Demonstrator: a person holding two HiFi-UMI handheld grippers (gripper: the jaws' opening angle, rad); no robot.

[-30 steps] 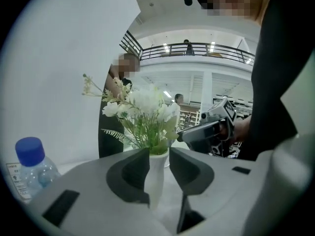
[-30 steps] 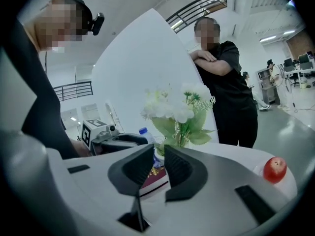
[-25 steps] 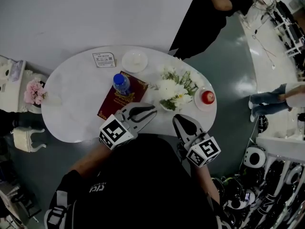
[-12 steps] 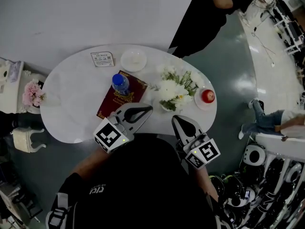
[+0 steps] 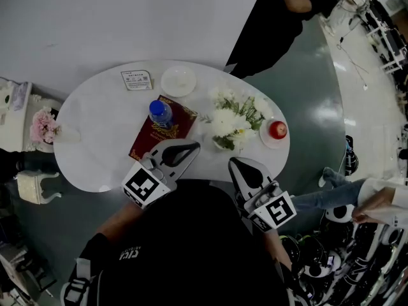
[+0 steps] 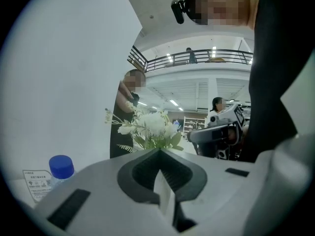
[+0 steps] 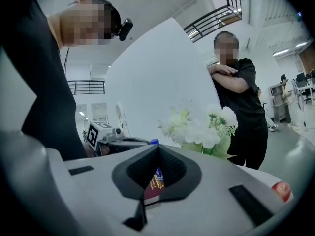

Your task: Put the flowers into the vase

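Observation:
White flowers with green leaves (image 5: pixel 231 121) stand in a bunch on the white oval table (image 5: pixel 95 120), right of middle; their vase is hidden under the blooms. Both grippers hang at the near table edge, short of the bunch and apart from it. My left gripper (image 5: pixel 196 146) is shut and empty, to the left of the bunch. My right gripper (image 5: pixel 232 163) is shut and empty, just in front of it. In the left gripper view the flowers (image 6: pixel 152 127) rise above the closed left gripper (image 6: pixel 158 151). The right gripper view shows the flowers (image 7: pixel 204 129) beyond the right gripper (image 7: pixel 158 147).
A blue-capped water bottle (image 5: pixel 159 111) stands on a red book (image 5: pixel 159 136) left of the flowers. A white saucer (image 5: pixel 178 80) and a card (image 5: pixel 136 80) lie at the far edge. A red apple (image 5: pixel 277 129) sits on a small plate at the right. A person (image 5: pixel 280 18) stands beyond the table.
Both grippers' jaws have gone from open to shut. Both have drawn back from the flowers toward the near table edge.

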